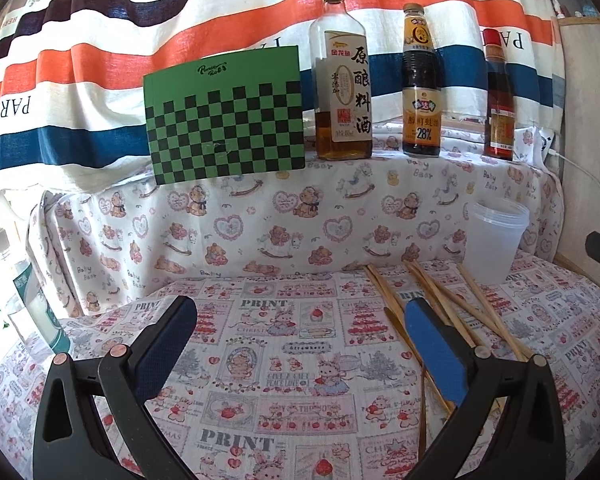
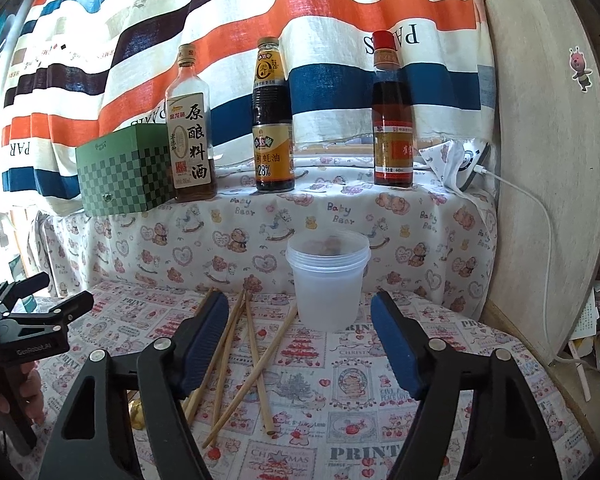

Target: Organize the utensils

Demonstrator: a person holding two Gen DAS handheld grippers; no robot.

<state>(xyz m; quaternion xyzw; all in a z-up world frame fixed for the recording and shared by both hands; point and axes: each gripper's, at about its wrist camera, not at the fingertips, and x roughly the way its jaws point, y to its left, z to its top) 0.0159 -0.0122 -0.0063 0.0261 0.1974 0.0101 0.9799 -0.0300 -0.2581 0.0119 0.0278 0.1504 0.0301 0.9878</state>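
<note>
Chopsticks (image 2: 236, 356) are scattered loose on the printed cloth (image 2: 340, 400), just left of the plastic cup (image 2: 327, 280), prob. meant as their holder. Right gripper (image 2: 300, 340) is spread, nothing pinched; left gripper (image 1: 300, 344) likewise, w/ chopsticks beside its right finger.

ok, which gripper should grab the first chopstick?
Probably right. The right gripper is open, with the chopsticks beside its left finger and the plastic cup directly ahead. The left gripper faces mostly bare cloth.

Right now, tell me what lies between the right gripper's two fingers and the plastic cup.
Only bare printed tablecloth, as the right wrist view shows. The right gripper is open, nothing between its fingers; the chopsticks lie off to the left of the plastic cup.
</note>
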